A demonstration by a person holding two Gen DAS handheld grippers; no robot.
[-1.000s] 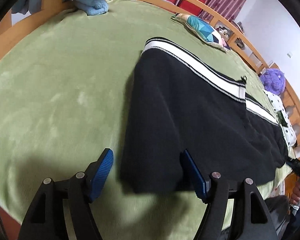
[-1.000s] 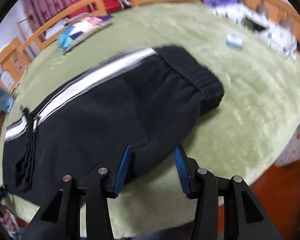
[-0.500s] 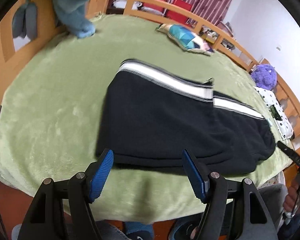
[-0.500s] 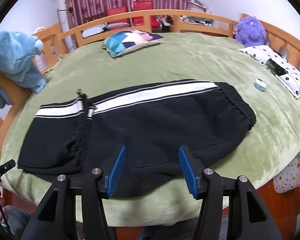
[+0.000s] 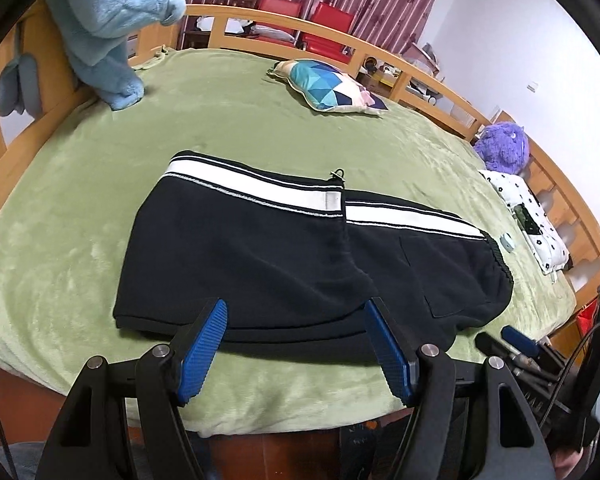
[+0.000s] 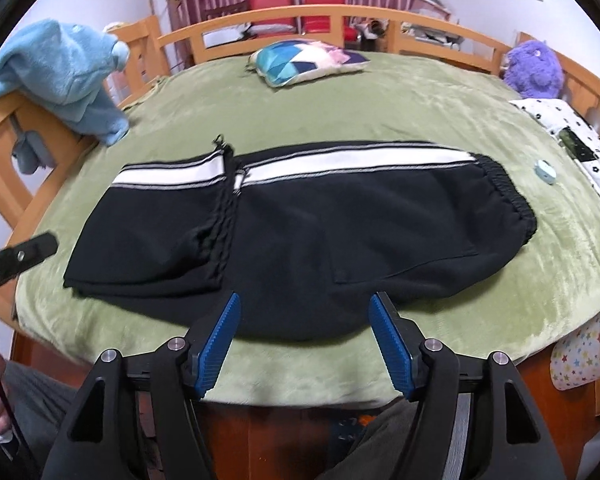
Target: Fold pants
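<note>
We find the black track pants lying flat on the green blanket of the bed, leg ends folded back over the thighs, white side stripe along the far edge. The left hand-held gripper hangs at the near edge, jaws wide, holding nothing. The right hand-held gripper likewise stands wide and empty. A patterned cushion lies well beyond the pants.
</note>
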